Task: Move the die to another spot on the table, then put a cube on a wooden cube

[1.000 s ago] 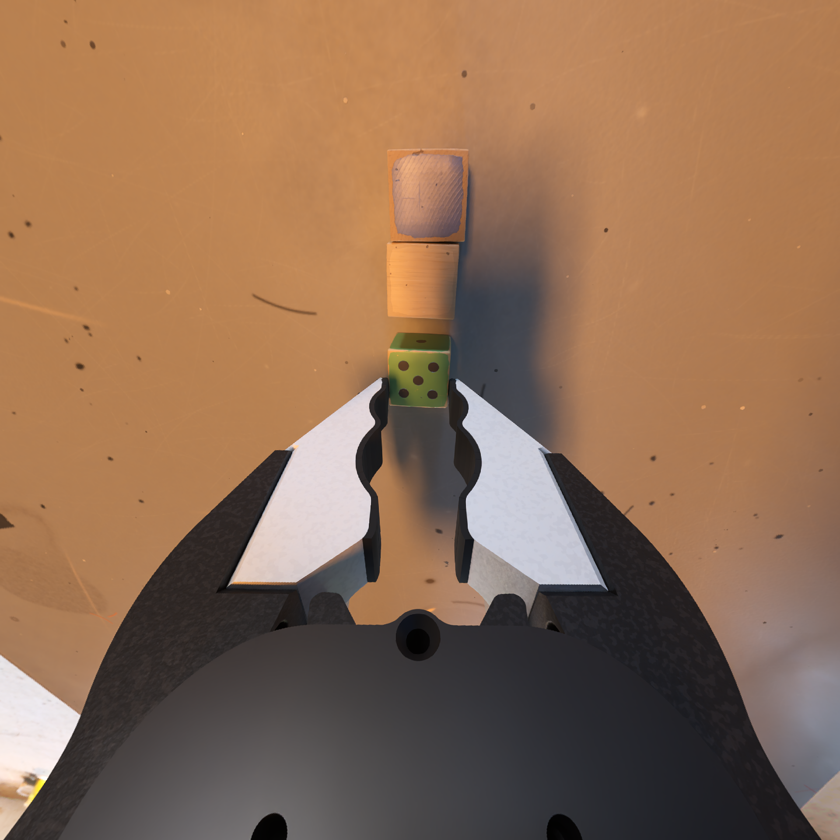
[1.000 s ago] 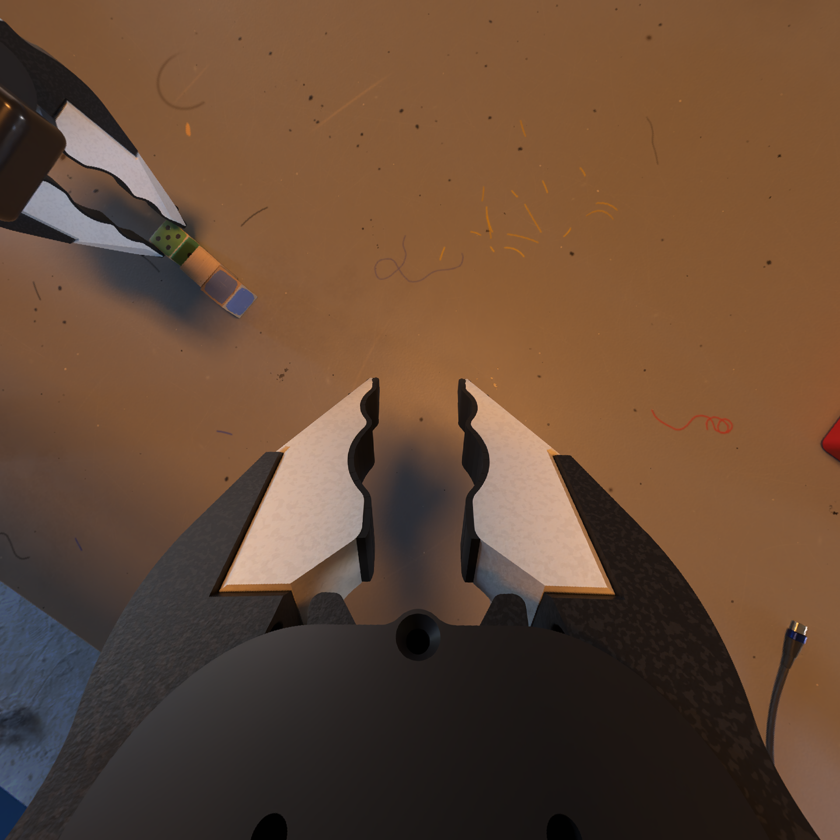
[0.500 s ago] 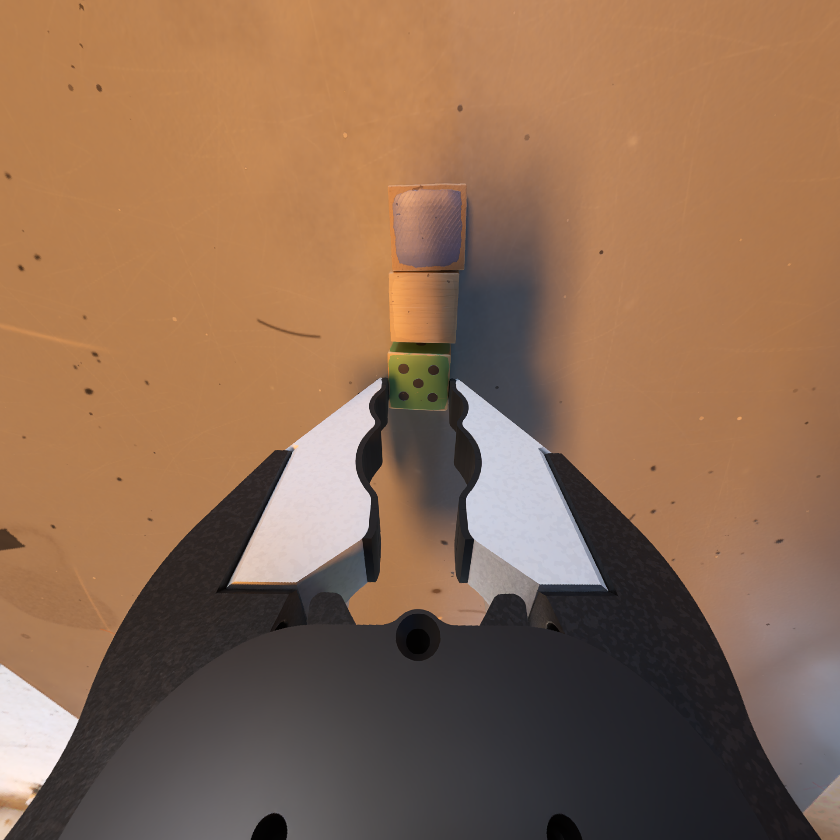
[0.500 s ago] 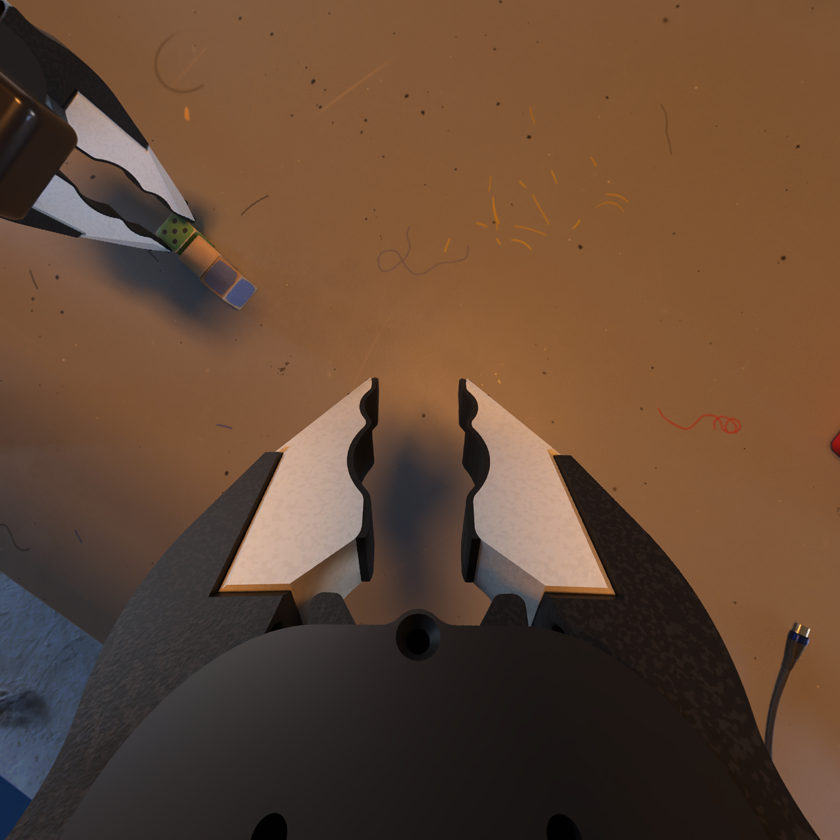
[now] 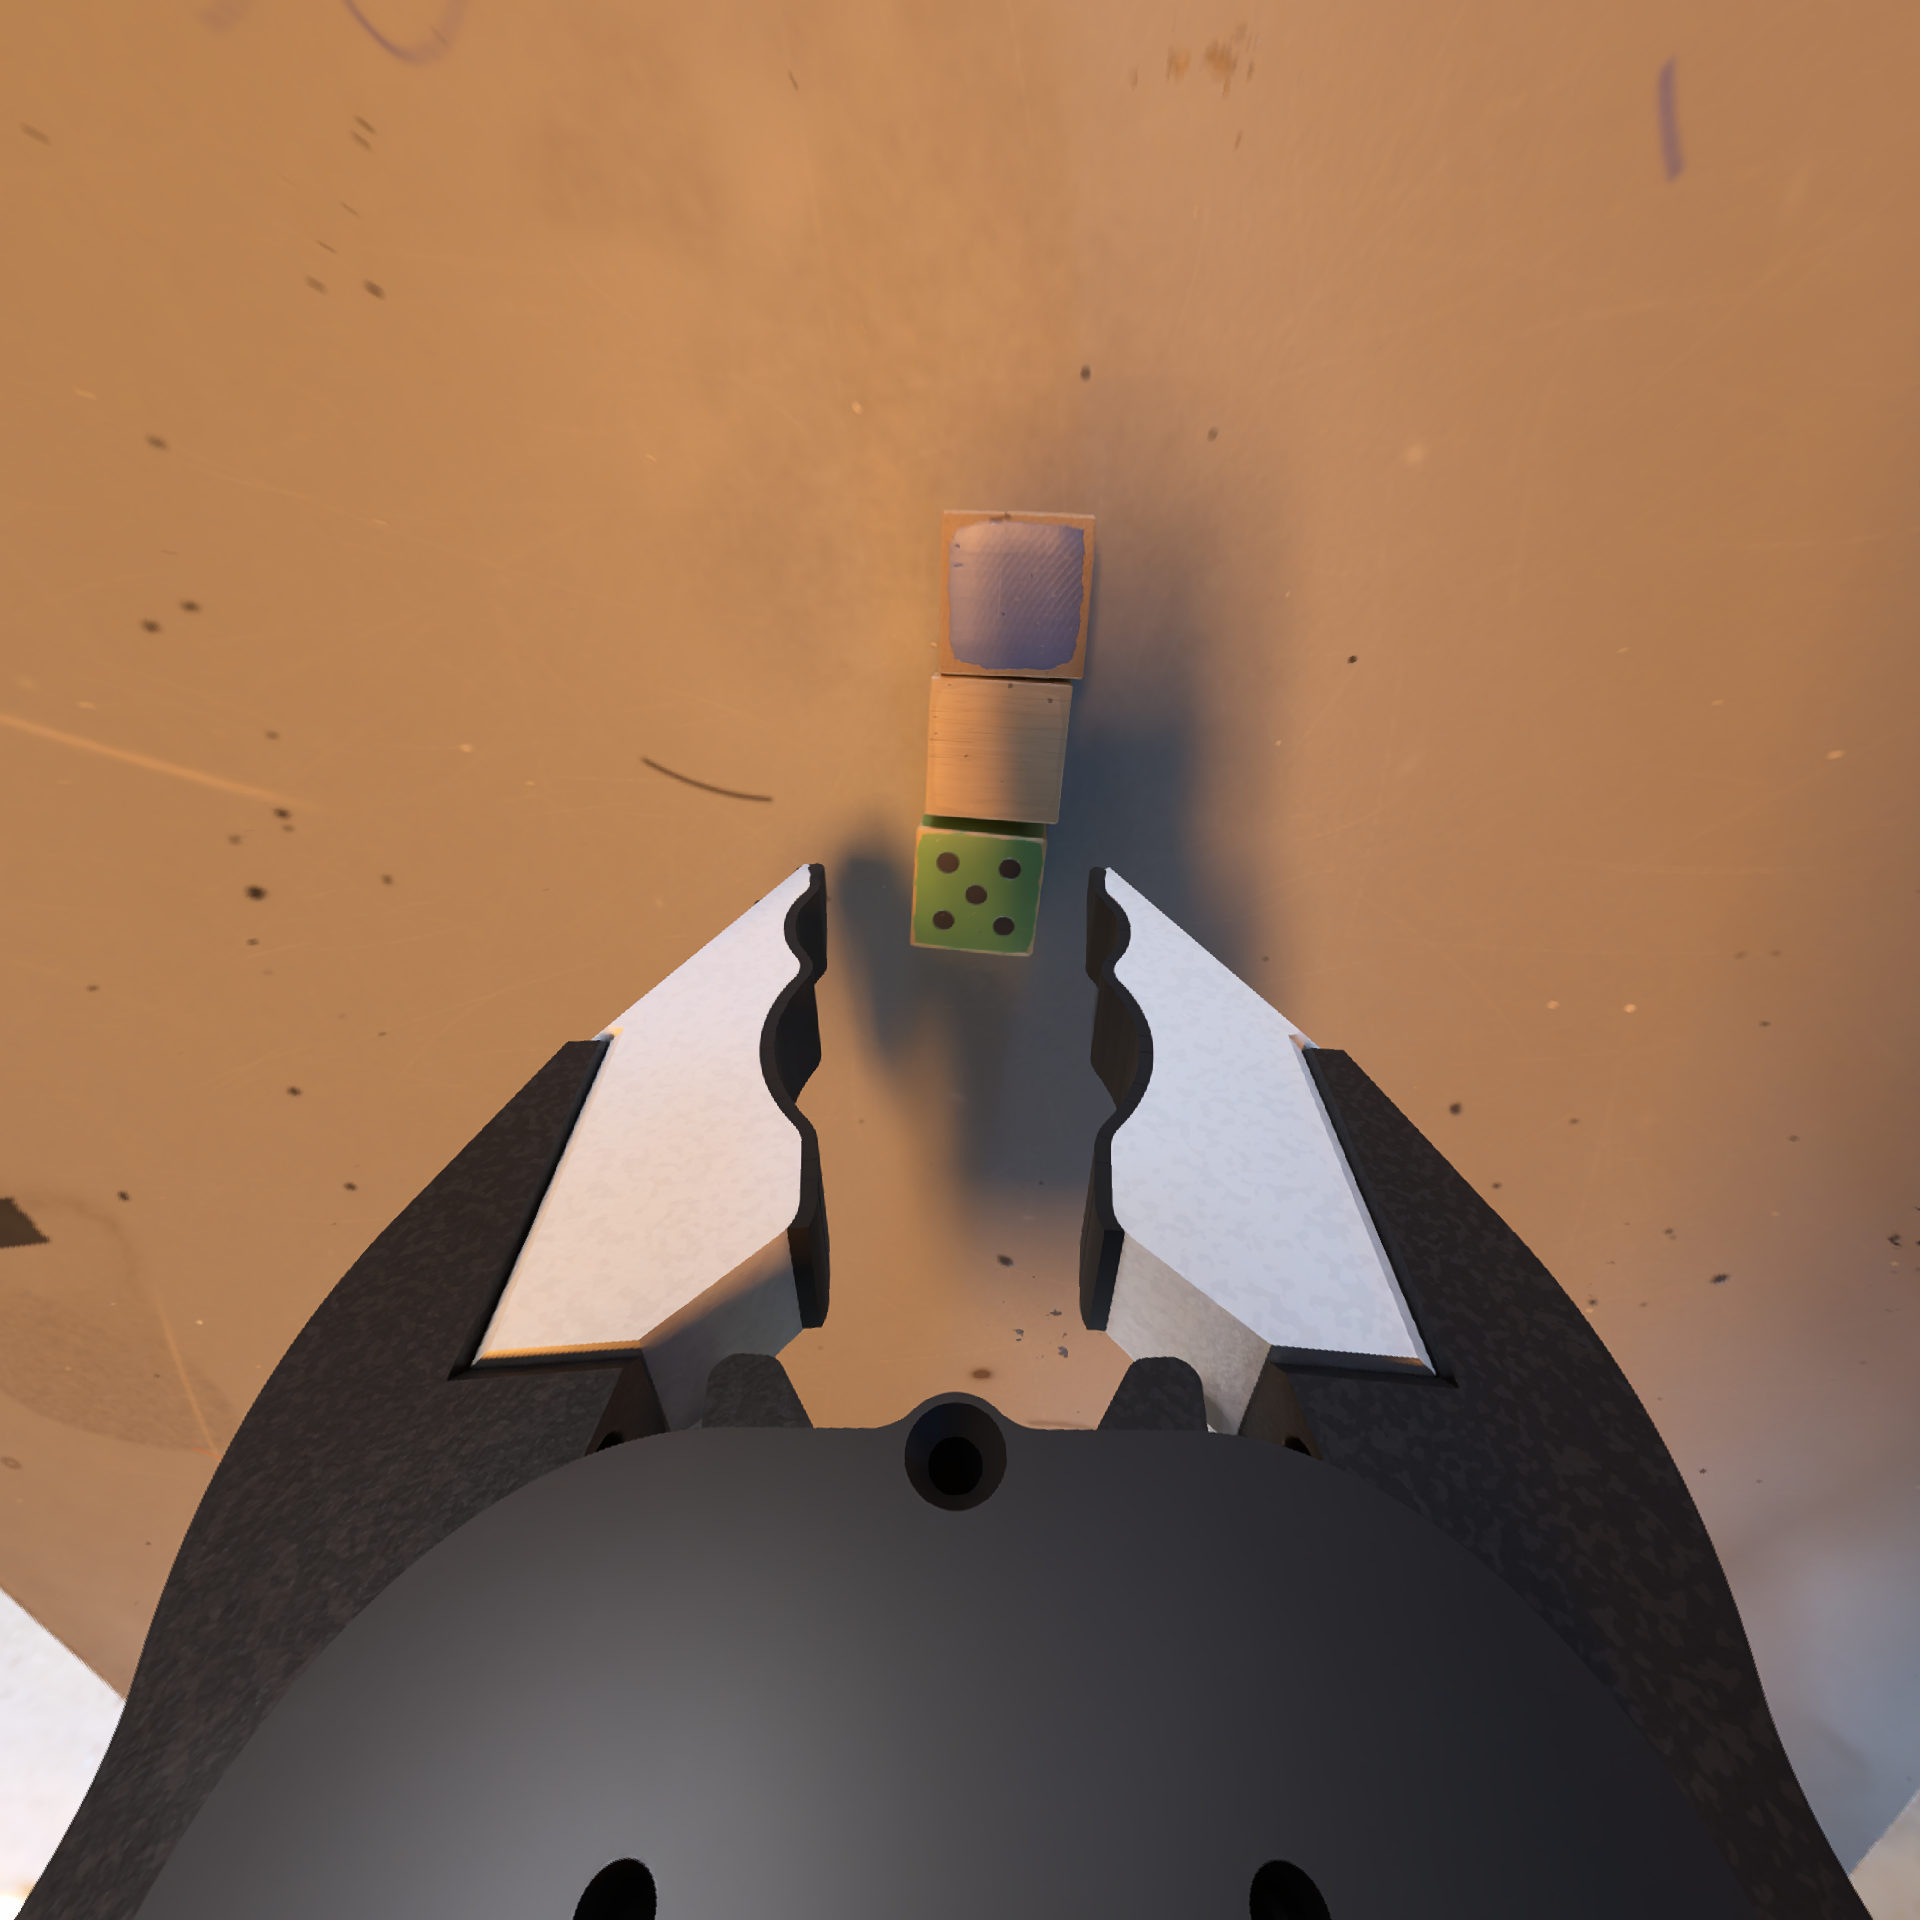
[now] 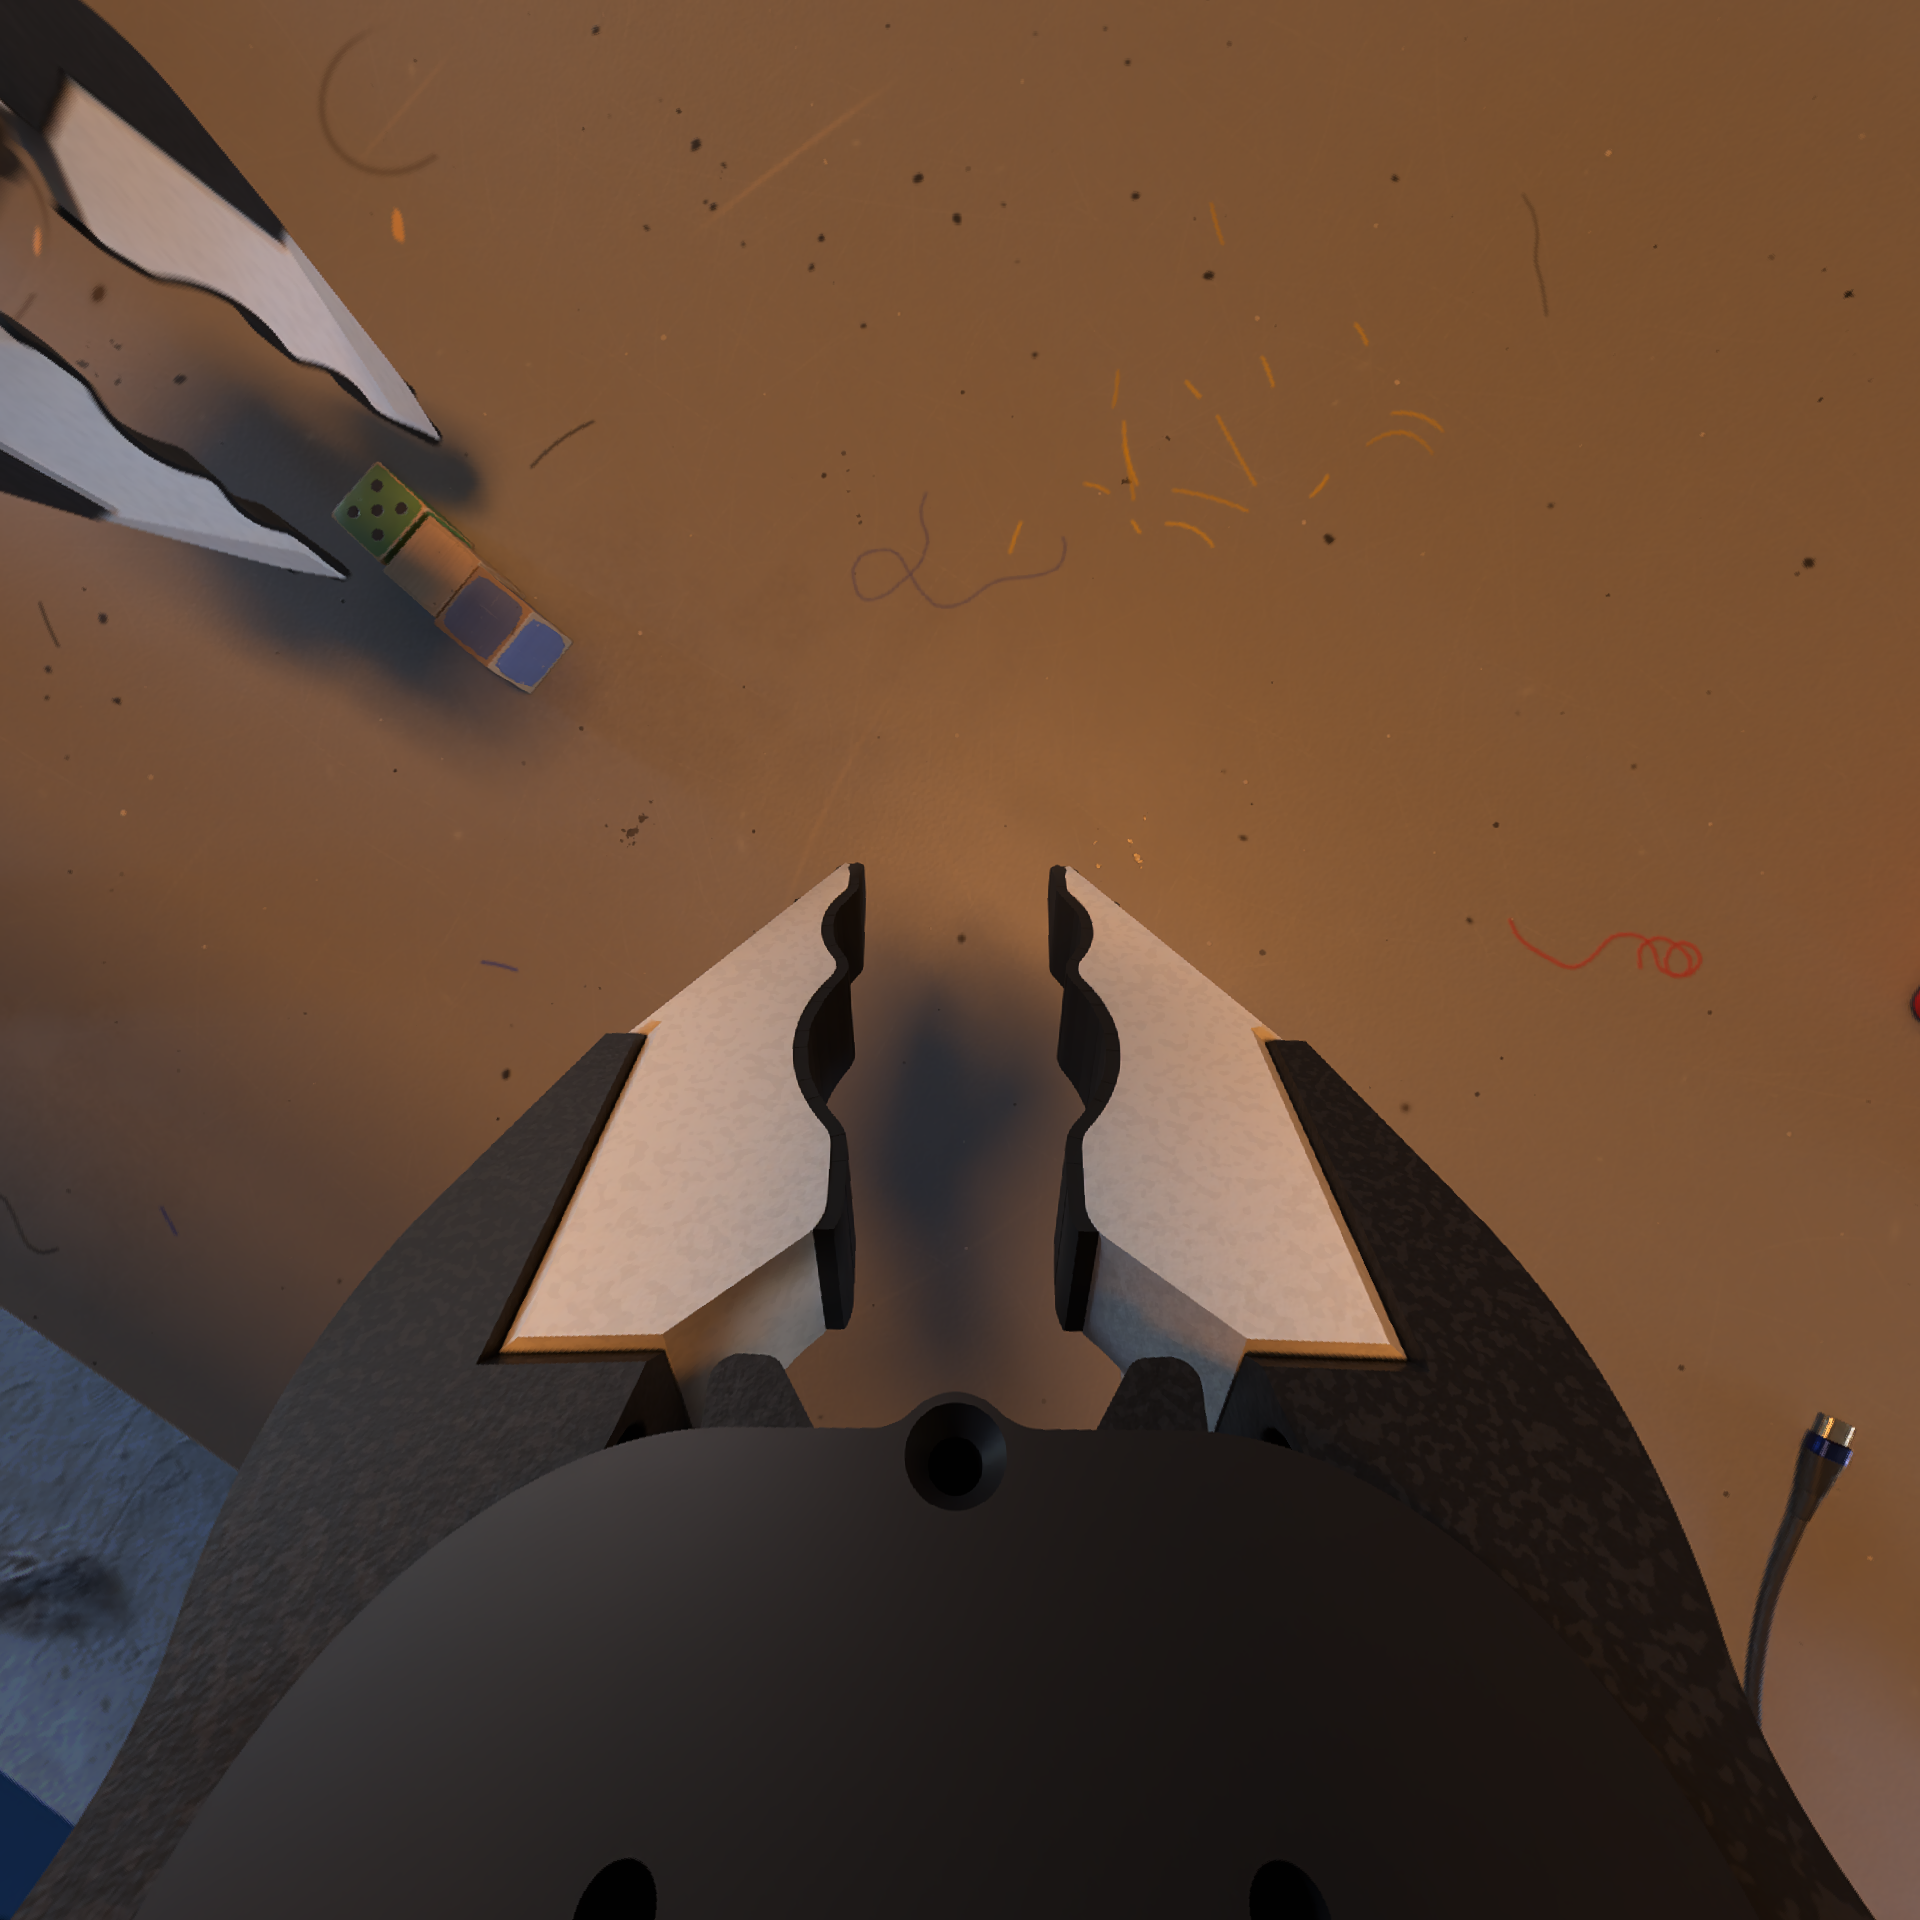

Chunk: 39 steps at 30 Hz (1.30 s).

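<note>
A green die (image 5: 977,891) with five pips up lies on the brown table (image 5: 416,623), touching a plain wooden cube (image 5: 995,748). A wooden cube with purple faces (image 5: 1016,594) touches that cube's far side, so the three form a row. My left gripper (image 5: 956,878) is open, its fingertips on either side of the die and clear of it. In the right wrist view the die (image 6: 379,511), plain cube (image 6: 431,566) and purple cube (image 6: 504,634) sit far left by the left gripper (image 6: 387,504). My right gripper (image 6: 956,873) is open and empty over bare table.
A grey cable with a metal plug (image 6: 1797,1527) lies at the right. A red thing (image 6: 1915,1003) peeks in at the right edge. A blue-grey patch (image 6: 83,1507) lies beyond the table's edge at lower left. The table has specks and scribble marks.
My left gripper has opened and let go of the die, which now lies against the plain wooden cube. The left gripper has drawn back a little. The right gripper has hardly moved.
</note>
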Available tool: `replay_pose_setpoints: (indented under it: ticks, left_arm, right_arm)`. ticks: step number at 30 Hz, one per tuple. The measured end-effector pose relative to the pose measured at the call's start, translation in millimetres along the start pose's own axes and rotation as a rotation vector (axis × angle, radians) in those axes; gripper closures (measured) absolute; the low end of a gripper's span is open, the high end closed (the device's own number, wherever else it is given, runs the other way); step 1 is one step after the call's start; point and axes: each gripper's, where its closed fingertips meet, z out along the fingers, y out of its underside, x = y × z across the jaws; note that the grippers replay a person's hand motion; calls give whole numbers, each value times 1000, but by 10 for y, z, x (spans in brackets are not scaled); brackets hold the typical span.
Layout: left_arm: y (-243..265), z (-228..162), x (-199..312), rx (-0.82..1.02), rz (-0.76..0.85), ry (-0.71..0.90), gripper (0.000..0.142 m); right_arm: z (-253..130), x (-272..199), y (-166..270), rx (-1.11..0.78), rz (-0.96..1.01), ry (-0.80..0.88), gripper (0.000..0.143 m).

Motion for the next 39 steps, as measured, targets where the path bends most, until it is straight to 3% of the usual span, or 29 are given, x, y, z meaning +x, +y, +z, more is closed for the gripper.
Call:
replay_pose_setpoints:
  ticks: [4,8,12,15,20,23,30,39]
  left_arm:
    - [-33,-426,-94,117,-28,-40,95]
    - [265,-1058,-330,217,-88,-200,96]
    - [1093,-1563,-659,200,-298,-349,97]
    - [1876,-1706,-839,147,-507,-410,98]
    - [3088,-1405,-888,-14,-721,-412,100]
    - [3494,-1099,-828,-93,-754,-380,99]
    - [3830,-626,-812,-144,-822,-286,96]
    - [3958,-387,-852,-221,-817,-222,96]
  right_arm:
    - [20,3,19,-12,-1,-3,108]
    - [23,7,27,-13,0,-7,108]
    - [1,12,17,-5,2,-1,108]
    - [-2,7,12,-8,0,5,108]
    - [33,-14,24,-30,-6,10,108]
    - [59,-10,40,-46,-2,14,107]
    - [117,8,85,-85,3,26,107]
    - [169,-23,90,-111,-13,22,107]
